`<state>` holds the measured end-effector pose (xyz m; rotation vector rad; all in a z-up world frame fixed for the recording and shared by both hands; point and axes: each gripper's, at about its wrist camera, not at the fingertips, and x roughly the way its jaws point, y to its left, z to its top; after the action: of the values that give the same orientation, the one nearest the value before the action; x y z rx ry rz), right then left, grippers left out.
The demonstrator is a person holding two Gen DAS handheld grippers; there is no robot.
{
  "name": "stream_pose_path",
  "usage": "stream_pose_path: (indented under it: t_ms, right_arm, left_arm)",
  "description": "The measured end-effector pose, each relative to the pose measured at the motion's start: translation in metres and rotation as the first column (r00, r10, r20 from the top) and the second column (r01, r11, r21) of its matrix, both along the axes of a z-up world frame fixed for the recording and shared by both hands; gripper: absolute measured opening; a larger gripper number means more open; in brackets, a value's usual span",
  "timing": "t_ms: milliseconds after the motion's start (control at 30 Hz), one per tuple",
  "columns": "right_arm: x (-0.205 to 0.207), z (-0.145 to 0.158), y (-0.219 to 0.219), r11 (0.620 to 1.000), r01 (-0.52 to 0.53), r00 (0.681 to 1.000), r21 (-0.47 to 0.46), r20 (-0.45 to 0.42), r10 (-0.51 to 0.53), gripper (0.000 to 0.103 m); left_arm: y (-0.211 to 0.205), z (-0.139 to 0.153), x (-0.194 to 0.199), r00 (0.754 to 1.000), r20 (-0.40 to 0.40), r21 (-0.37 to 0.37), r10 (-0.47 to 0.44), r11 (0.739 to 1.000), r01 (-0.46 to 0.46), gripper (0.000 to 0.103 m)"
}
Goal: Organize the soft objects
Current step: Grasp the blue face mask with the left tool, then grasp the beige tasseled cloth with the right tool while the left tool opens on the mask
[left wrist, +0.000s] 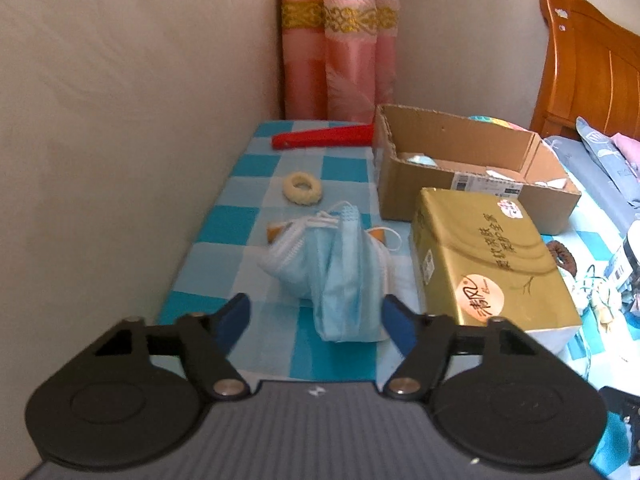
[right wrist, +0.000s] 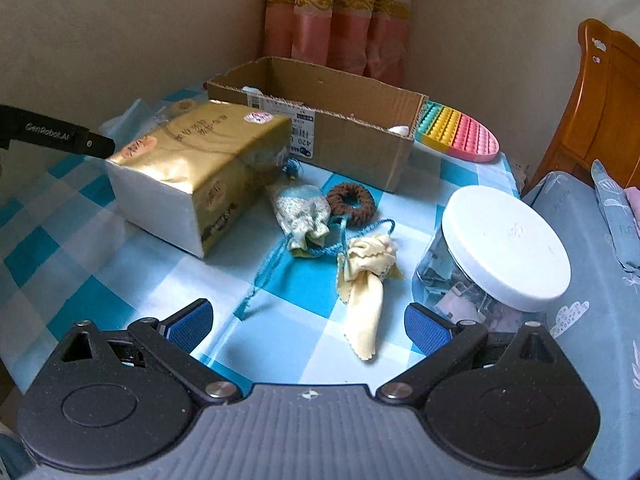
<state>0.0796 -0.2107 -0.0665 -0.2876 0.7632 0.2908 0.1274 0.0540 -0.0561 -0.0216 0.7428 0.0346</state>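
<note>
A pile of blue and white face masks (left wrist: pixel 332 268) lies on the checked tablecloth, its near end between the fingers of my open left gripper (left wrist: pixel 316 316). A cream hair scrunchie (left wrist: pixel 303 189) lies beyond it. My right gripper (right wrist: pixel 308 320) is open and empty above the table. Just ahead of it lie a yellow cloth (right wrist: pixel 366 280), a pale drawstring pouch (right wrist: pixel 302 214) with a blue cord and a brown scrunchie (right wrist: pixel 352 203). An open cardboard box (left wrist: pixel 460 160) (right wrist: pixel 332 128) stands at the back.
A gold tissue pack (left wrist: pixel 488 264) (right wrist: pixel 192 168) lies in front of the box. A clear jar with a white lid (right wrist: pixel 504 248) stands at the right. A rainbow pop toy (right wrist: pixel 460 132) and a red object (left wrist: pixel 324 138) lie at the back. Walls, curtain and bed surround the table.
</note>
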Motion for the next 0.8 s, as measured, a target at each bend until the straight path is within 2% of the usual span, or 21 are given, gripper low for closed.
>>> stream_pose_path:
  t_ms: [67,167,233,400,433,533,800]
  right_arm:
    - [0.000,-0.002,-0.002,1.000,0.003,1.000,0.001,-0.004,-0.003,0.103]
    - [0.001,-0.004,-0.005,1.000,0.014,1.000,0.010,-0.004,-0.014,0.103]
    - [0.002,-0.005,-0.007,1.000,0.025,1.000,0.015,-0.005,-0.025,0.103]
    - [0.000,-0.005,-0.010,0.999,0.030,1.000,0.022,-0.005,-0.030,0.103]
    - [0.000,-0.005,-0.010,0.999,0.030,1.000,0.023,-0.005,-0.030,0.103]
    - [-0.001,-0.005,-0.010,0.999,0.030,1.000,0.022,0.001,-0.030,0.103]
    - [-0.004,-0.002,-0.008,0.999,0.032,0.999,0.035,0.015,-0.033,0.103]
  left_arm:
    - [-0.001,-0.003,0.004,1.000,-0.004,-0.017,-0.001,1.000,0.001,0.065]
    - [-0.001,-0.006,0.007,1.000,-0.009,-0.037,-0.003,0.999,0.003,0.052]
    - [0.000,-0.009,0.010,1.000,-0.019,-0.062,-0.009,0.998,0.008,0.040]
    - [0.003,-0.011,0.009,1.000,-0.012,-0.112,-0.019,0.994,0.017,0.028]
    - [0.003,-0.011,0.009,1.000,-0.010,-0.118,-0.024,0.993,0.023,0.023]
    - [0.005,-0.010,0.005,1.000,-0.012,-0.128,-0.027,0.991,0.026,0.019]
    - [0.010,-0.005,-0.022,0.999,-0.027,-0.125,-0.036,0.992,0.032,0.018]
